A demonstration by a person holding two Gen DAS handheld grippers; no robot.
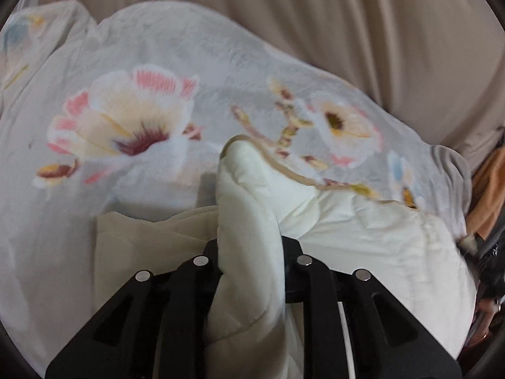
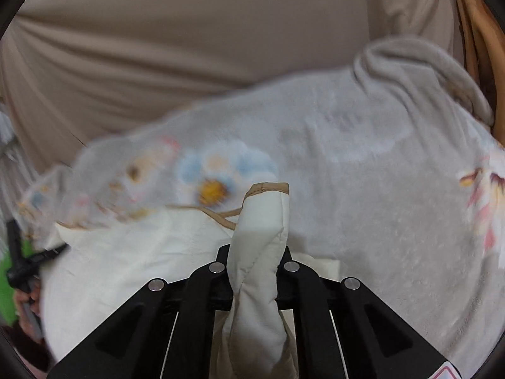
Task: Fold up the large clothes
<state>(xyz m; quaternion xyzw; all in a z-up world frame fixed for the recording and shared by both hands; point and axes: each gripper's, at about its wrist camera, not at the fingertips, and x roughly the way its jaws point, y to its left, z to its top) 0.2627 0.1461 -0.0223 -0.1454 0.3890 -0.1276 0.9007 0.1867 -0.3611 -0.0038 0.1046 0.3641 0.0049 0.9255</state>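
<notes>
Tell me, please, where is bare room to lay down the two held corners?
Free: the flat flowered top of the white quilted blanket, between its cream underside and the beige wrinkled sheet beyond. Crowded: the bunched grey edge at the right. Left gripper and right gripper each clamp a tan-piped corner.

In my left gripper (image 1: 251, 246) sits a corner of the cream-backed floral quilted blanket (image 1: 142, 101), folded over itself. My right gripper (image 2: 255, 255) pinches another corner. The blanket lies spread ahead on the beige wrinkled bedsheet (image 2: 157, 47), which runs behind it.
</notes>
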